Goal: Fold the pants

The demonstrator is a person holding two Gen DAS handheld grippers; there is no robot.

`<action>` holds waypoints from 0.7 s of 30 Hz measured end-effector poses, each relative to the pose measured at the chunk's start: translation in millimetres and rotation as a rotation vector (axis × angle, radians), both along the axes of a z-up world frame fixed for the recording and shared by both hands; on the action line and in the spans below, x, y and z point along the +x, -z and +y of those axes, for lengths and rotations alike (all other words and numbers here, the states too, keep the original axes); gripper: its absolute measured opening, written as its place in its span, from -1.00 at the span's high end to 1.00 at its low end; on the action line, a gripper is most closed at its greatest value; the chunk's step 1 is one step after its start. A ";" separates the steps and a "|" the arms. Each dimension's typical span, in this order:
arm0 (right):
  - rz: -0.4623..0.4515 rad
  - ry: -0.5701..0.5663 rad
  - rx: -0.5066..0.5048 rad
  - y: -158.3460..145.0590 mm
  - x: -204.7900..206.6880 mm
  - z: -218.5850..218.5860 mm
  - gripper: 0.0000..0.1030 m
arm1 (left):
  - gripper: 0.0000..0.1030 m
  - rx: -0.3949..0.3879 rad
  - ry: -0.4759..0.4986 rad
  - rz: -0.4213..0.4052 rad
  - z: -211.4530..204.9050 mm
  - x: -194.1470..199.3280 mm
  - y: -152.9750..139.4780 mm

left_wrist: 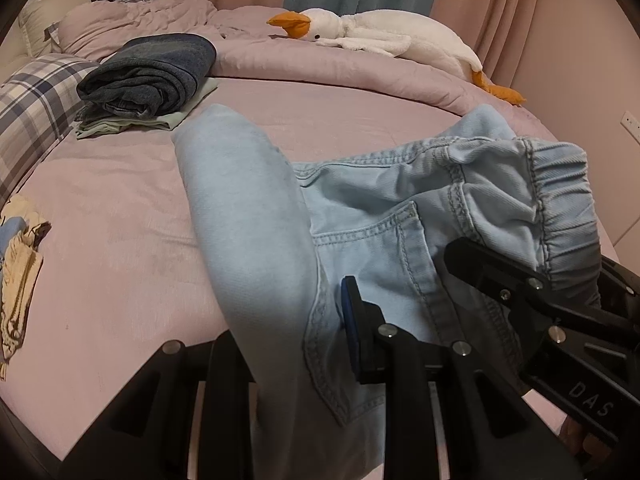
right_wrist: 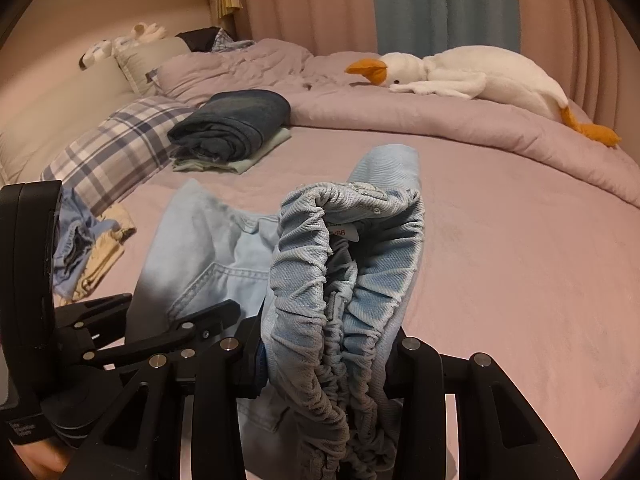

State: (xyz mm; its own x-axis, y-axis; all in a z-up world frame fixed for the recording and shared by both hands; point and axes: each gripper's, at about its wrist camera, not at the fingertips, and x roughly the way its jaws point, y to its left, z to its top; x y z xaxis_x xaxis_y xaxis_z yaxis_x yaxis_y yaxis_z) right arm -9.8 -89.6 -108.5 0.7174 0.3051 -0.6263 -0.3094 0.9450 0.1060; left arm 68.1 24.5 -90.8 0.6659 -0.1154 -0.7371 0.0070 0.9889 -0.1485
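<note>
Light blue denim pants [left_wrist: 360, 216] hang lifted over the pink bed [left_wrist: 120, 208]. My left gripper [left_wrist: 296, 328] is shut on the fabric beside the back pocket; one blue-padded finger [left_wrist: 350, 320] shows and the other is hidden under the cloth. A pant leg [left_wrist: 240, 200] sticks up and away from me. My right gripper [right_wrist: 328, 352] is shut on the bunched elastic waistband [right_wrist: 348, 280], whose folds fill the space between its jaws. Each gripper shows in the other's view: the right gripper [left_wrist: 520, 280] at the waistband, the left gripper [right_wrist: 200, 320] low on the left.
Folded dark jeans [left_wrist: 148, 72] lie on a pale green garment at the back left, next to a plaid pillow [left_wrist: 32, 104]. A white plush goose [left_wrist: 384, 32] rests on the rumpled quilt behind. Loose clothes [left_wrist: 20, 272] are piled at the left edge.
</note>
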 end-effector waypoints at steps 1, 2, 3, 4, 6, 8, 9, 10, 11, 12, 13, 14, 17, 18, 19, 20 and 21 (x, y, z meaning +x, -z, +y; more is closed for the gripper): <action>0.000 0.000 0.000 0.3 0.5 0.1 0.20 | 0.55 0.000 0.000 0.001 -0.2 1.5 0.3; 0.003 -0.001 0.001 0.7 2.7 0.0 0.20 | 0.55 0.002 0.000 0.003 -0.2 4.2 0.7; 0.005 -0.002 0.000 0.8 4.8 0.4 0.20 | 0.55 0.003 0.000 0.004 -0.4 6.6 1.0; 0.005 -0.001 0.000 1.1 5.4 0.8 0.20 | 0.55 0.001 -0.001 0.005 -0.4 8.5 1.2; 0.004 -0.001 0.006 -0.2 10.3 -0.1 0.20 | 0.55 0.003 0.000 0.003 -0.6 13.3 1.0; 0.001 0.001 0.009 -0.7 13.4 -0.1 0.20 | 0.55 0.007 0.004 0.002 -1.5 17.7 0.7; -0.001 0.001 0.010 -0.9 14.5 0.0 0.20 | 0.55 0.010 0.007 0.002 -1.8 20.4 0.6; -0.002 0.000 0.011 -1.0 15.7 -0.5 0.20 | 0.55 0.012 0.009 0.001 -2.3 22.1 0.2; -0.005 0.002 0.010 -1.3 16.8 -0.6 0.20 | 0.55 0.012 0.011 0.001 -2.6 23.6 -0.1; -0.007 0.003 0.009 -1.5 18.1 -0.8 0.20 | 0.55 0.014 0.014 -0.002 -3.8 25.1 -0.6; -0.009 0.006 0.009 -1.9 19.0 -1.3 0.20 | 0.55 0.016 0.015 -0.004 -4.4 26.6 -1.0; -0.010 0.008 0.011 -2.3 20.6 -2.1 0.20 | 0.55 0.017 0.018 -0.005 -5.0 28.2 -1.6; -0.011 0.012 0.014 -3.5 24.4 -3.3 0.20 | 0.55 0.019 0.020 -0.006 -4.9 33.3 -2.2; -0.011 0.012 0.014 -3.7 25.8 -3.1 0.20 | 0.55 0.020 0.020 -0.006 -5.1 34.6 -2.3; -0.013 0.012 0.012 -4.0 26.7 -2.5 0.20 | 0.55 0.021 0.020 -0.006 -5.2 36.0 -2.5; -0.014 0.013 0.011 -4.0 27.2 -1.8 0.20 | 0.55 0.023 0.020 -0.006 -5.3 37.6 -2.7; -0.015 0.013 0.011 -4.1 28.3 -1.3 0.20 | 0.55 0.024 0.021 -0.005 -5.2 39.1 -2.7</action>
